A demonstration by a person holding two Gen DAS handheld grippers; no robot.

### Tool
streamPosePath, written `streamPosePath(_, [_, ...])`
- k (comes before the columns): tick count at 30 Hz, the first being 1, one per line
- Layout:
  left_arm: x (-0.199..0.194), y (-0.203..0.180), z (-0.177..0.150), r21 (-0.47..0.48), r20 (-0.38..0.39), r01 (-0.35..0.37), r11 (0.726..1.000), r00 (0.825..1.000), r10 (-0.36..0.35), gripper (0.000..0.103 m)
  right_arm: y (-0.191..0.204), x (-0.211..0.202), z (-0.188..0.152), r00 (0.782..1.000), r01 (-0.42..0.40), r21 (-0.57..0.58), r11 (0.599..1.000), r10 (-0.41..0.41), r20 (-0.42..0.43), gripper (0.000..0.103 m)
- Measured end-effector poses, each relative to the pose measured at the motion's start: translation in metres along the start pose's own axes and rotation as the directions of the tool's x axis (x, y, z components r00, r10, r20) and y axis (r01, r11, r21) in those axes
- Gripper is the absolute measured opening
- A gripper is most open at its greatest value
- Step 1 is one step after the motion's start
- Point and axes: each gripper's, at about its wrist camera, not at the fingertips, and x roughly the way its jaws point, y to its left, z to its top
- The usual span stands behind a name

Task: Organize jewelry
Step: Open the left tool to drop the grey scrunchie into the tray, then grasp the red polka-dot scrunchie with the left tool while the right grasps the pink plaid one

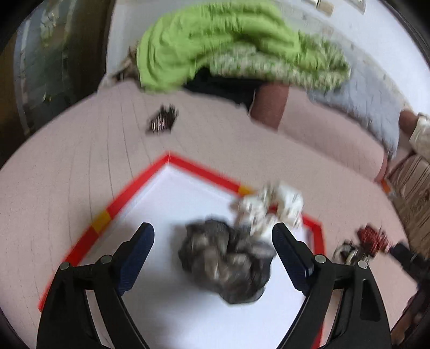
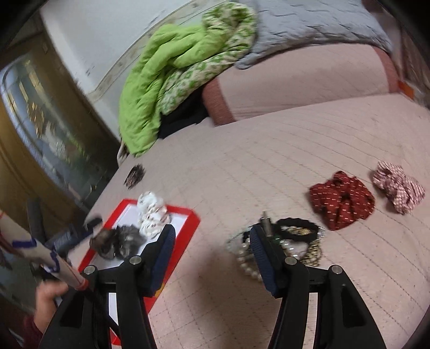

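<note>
A grey scrunchie (image 1: 225, 263) lies on a white mat with a red border (image 1: 166, 193). My left gripper (image 1: 212, 226) stands open over it, its pads well clear of the fabric on both sides. A white patterned scrunchie (image 1: 268, 209) rests at the mat's far right edge. My right gripper (image 2: 212, 233) is open over bare bedspread with nothing between its fingers. Just to its right lies a heap of jewellery: a pearl string (image 2: 247, 257) and a black band (image 2: 295, 225). Further right are a dark red scrunchie (image 2: 341, 200) and a pink checked scrunchie (image 2: 397, 185).
All of this is on a pink quilted bed (image 2: 268, 161). A green blanket (image 2: 161, 75) and a grey quilt (image 2: 309, 24) are piled at the far side. A small dark hair clip (image 2: 134, 174) lies beyond the mat. A person's hand (image 2: 48, 298) shows at the lower left.
</note>
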Motion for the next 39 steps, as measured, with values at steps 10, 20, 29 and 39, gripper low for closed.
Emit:
streamPosePath(10, [-0.004,-0.048,-0.028,0.061,-0.018,-0.006,0.998,1.0,0.007,0.089,-0.043,-0.027,0.01,0.997,0.036,0.123,0.992,-0.044,0.062,0.062])
streamPosePath(20, [-0.033,-0.115,-0.04,0.157,0.08,0.094,0.983,0.991,-0.107,0.089,-0.1,-0.058,0.018,0.988,0.105,0.224,0.969,-0.128,0.091,0.061])
streamPosePath(29, [-0.019,-0.153,-0.045,0.183,0.013,0.183,0.966,0.982,-0.189,0.089,-0.138,-0.069,0.018,0.978,0.169,0.273,0.947,-0.195,0.071,0.047])
streamPosePath(39, [-0.014,-0.217,-0.083,0.325,-0.066,0.233,0.917,0.972,-0.223,0.089,-0.134,-0.059,0.017,0.986,0.144,0.272,0.951,-0.162,0.045,0.047])
